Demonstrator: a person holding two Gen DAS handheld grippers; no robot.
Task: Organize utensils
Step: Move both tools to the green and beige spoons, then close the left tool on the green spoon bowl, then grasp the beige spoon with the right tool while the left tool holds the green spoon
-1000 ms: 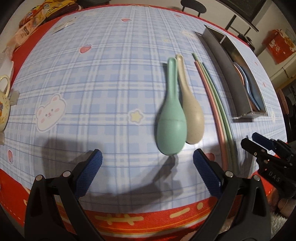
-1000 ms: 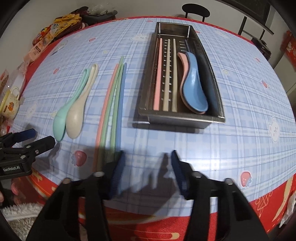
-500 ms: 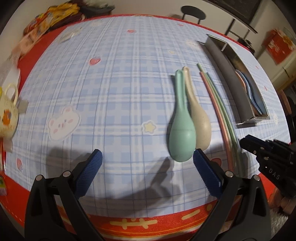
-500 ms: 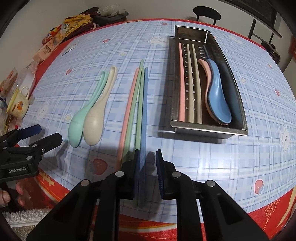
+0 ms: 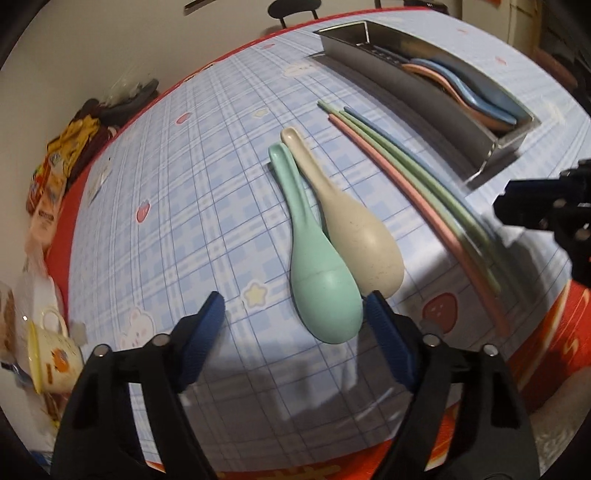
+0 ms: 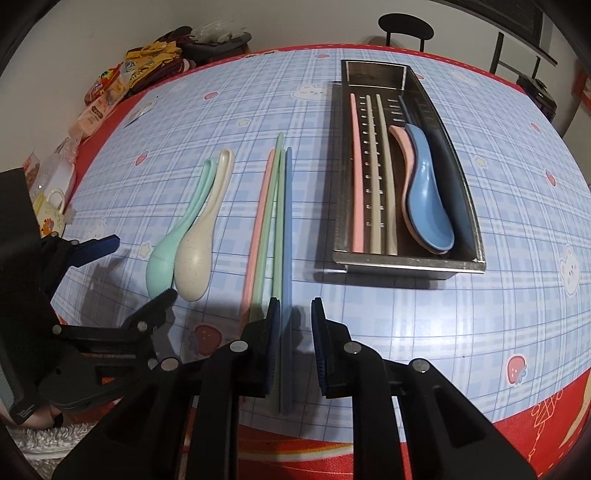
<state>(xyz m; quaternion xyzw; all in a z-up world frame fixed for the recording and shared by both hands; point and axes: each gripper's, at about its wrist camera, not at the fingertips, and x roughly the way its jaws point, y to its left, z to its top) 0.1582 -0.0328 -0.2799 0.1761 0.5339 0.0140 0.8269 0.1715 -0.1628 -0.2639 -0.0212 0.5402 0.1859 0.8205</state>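
A green spoon (image 5: pixel 325 295) (image 6: pixel 173 236) and a beige spoon (image 5: pixel 360 240) (image 6: pixel 201 243) lie side by side on the plaid tablecloth. My left gripper (image 5: pixel 295 314) is open, its jaws either side of the green spoon's bowl, not closed on it. Loose chopsticks lie beside the spoons: pink (image 6: pixel 256 225), two green (image 6: pixel 273 206), blue (image 6: pixel 287 229). My right gripper (image 6: pixel 293 317) is open, low over the blue chopstick's near end, which lies between the jaws. A metal tray (image 6: pixel 406 264) (image 5: pixel 424 88) holds chopsticks, a pink spoon and a blue spoon (image 6: pixel 428 199).
A yellow mug (image 5: pixel 48 354) stands at the table's left edge. Snack packets (image 6: pixel 122 85) and dark items lie at the far left corner. A chair (image 6: pixel 404 31) stands beyond the far edge. The red table border runs along the near edge.
My left gripper moved in and turned, its jaws narrowing around the green spoon's bowl. My right gripper shifted left over the blue chopstick, narrowed, then opened slightly.
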